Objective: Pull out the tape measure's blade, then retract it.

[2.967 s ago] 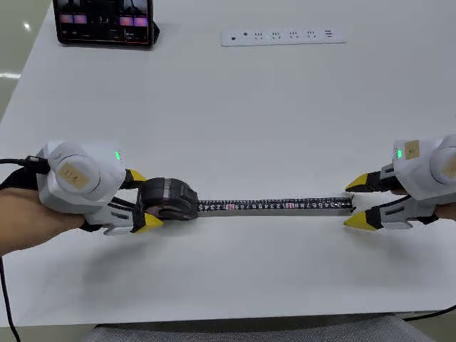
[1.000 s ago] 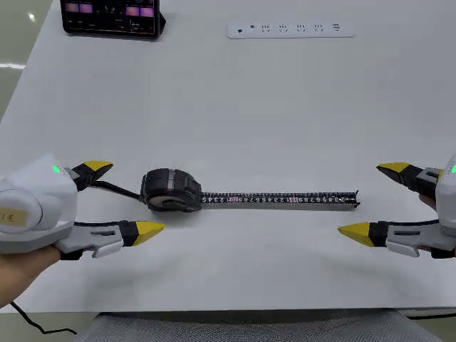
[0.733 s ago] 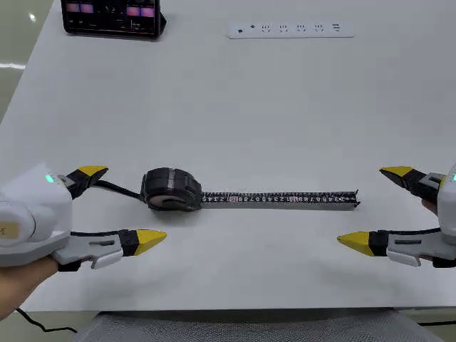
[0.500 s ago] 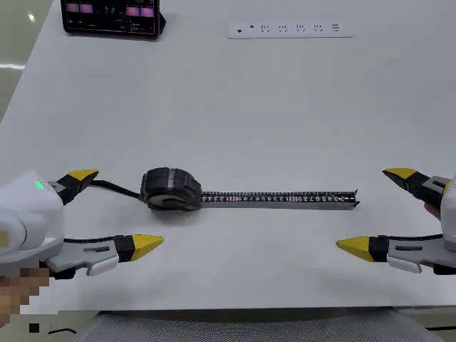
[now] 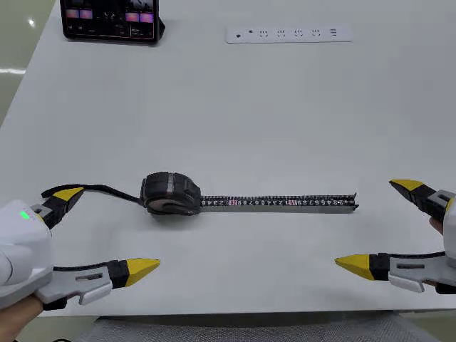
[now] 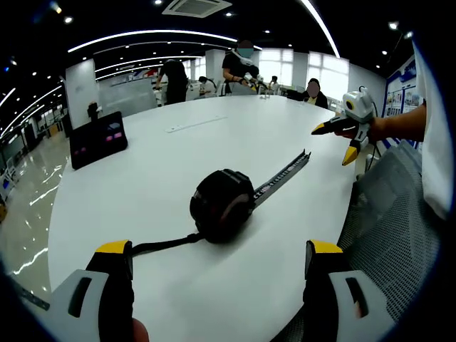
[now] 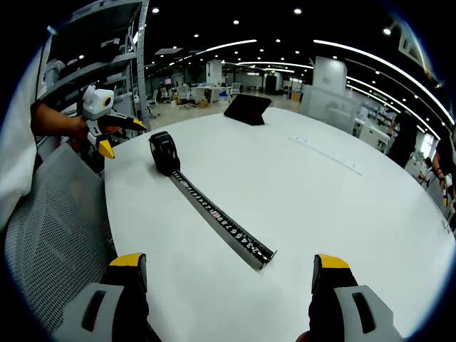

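The black tape measure lies on the white table with its blade pulled out to the right and flat on the surface. A black strap trails off to the left of its case. My left gripper stands open to the left of the case and apart from it. In the left gripper view the case sits ahead between the jaws of the left gripper. My right gripper is open just beyond the blade's hooked end, touching nothing. The right gripper view looks along the blade to the case.
A dark tablet on a stand and a white power strip sit at the table's far side. The table's near edge runs just below both grippers, with a grey mesh chair under it. People stand far behind.
Three seconds ago the left gripper was shut on the case and the right was at the blade's tip. Both have since opened wide and drawn back toward the near edge. The blade stays out.
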A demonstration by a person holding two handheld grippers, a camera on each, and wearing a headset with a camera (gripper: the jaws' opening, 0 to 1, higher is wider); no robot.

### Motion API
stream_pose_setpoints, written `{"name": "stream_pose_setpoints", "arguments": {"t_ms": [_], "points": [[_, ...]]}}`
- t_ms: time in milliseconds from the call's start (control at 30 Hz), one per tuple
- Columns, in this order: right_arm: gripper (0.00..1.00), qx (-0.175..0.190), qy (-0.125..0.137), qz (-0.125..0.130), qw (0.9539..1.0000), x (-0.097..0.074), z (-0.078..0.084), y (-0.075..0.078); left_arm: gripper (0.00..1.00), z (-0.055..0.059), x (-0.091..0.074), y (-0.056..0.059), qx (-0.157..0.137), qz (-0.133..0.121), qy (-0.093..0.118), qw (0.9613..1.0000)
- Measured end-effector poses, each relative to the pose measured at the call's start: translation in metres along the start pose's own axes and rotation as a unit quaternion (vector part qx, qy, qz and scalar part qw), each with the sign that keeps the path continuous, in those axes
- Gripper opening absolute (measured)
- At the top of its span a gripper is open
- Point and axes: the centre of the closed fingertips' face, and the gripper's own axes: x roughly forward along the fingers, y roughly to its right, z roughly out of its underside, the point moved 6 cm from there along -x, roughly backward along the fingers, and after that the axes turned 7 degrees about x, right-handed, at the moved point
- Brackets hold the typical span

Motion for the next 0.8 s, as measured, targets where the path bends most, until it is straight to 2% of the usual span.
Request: {"name": "stream_pose_setpoints", "arguments": {"t_ms": [200,400,800], "points": [[0.99,0.006,-0.002,-0.002,1.0,0.002,0.005,-0.003,0.99,0.007,-0.001,0.002,-0.004,0.002,-0.007,1.0],[0.99,0.013,0.005,-0.001,0.9999,0.0,0.008,-0.006,0.99,0.01,-0.005,0.003,-0.009,0.003,-0.003,1.0],[0.99,0.02,0.01,-0.002,0.9998,0.001,0.01,-0.007,0.99,0.009,-0.003,0.004,-0.014,0.004,0.006,0.9999]]}}
